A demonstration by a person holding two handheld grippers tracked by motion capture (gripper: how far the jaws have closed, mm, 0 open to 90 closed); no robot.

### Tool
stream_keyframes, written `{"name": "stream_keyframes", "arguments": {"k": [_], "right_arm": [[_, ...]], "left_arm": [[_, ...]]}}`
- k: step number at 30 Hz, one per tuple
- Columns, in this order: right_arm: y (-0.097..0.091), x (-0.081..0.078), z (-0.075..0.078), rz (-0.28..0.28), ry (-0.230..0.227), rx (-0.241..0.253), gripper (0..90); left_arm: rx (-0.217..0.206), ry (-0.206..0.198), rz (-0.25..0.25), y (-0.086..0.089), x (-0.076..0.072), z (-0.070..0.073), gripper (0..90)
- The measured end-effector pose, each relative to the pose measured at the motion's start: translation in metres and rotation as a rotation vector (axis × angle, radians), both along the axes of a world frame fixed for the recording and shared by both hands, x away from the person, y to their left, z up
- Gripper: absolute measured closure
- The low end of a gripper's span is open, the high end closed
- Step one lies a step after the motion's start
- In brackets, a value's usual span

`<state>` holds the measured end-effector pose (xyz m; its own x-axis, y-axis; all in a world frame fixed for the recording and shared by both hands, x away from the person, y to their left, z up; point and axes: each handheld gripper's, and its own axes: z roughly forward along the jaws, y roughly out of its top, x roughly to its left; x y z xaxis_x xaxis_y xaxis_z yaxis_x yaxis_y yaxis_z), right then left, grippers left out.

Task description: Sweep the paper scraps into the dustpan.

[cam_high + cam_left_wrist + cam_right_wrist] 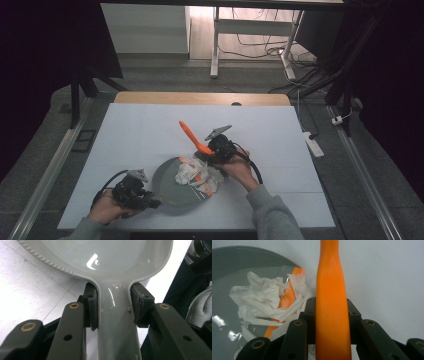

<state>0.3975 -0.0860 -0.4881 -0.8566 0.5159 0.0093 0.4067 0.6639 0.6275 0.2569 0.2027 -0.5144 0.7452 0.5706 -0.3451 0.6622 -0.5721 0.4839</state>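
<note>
A grey frying pan [165, 175] lies on the white table near its front edge. My left gripper [149, 202] is shut on the pan's handle [116, 325], one pad on each side, just below the pan's bowl [110, 257]. Crumpled white paper [192, 172] lies in the pan's right part. My right gripper [214, 150] is shut on the handle of an orange spatula [192, 136], which slants up and to the left. In the right gripper view the orange handle [333, 315] runs between the jaws, and the spatula's blade [287, 298] lies under the paper [264, 302].
The white table top [145, 130] has a wooden strip [200, 98] along its far edge. A power strip [313, 143] lies on the floor to the right. Desk legs and cables stand beyond the table. A grey sleeve [272, 215] comes in at the bottom.
</note>
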Motion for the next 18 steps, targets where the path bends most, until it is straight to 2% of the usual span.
{"name": "stream_keyframes", "arguments": {"k": [5,18], "right_arm": [[0.0025,-0.0053,-0.0017,0.015,-0.021,0.0,70.5],[0.0092,-0.011,-0.002,0.027,-0.015,-0.01,70.5]], "left_arm": [[0.002,0.0,0.0,0.0005,-0.0001,-0.0002,61.0],[0.003,-0.004,0.003,0.0008,-0.0005,-0.0002,61.1]]}}
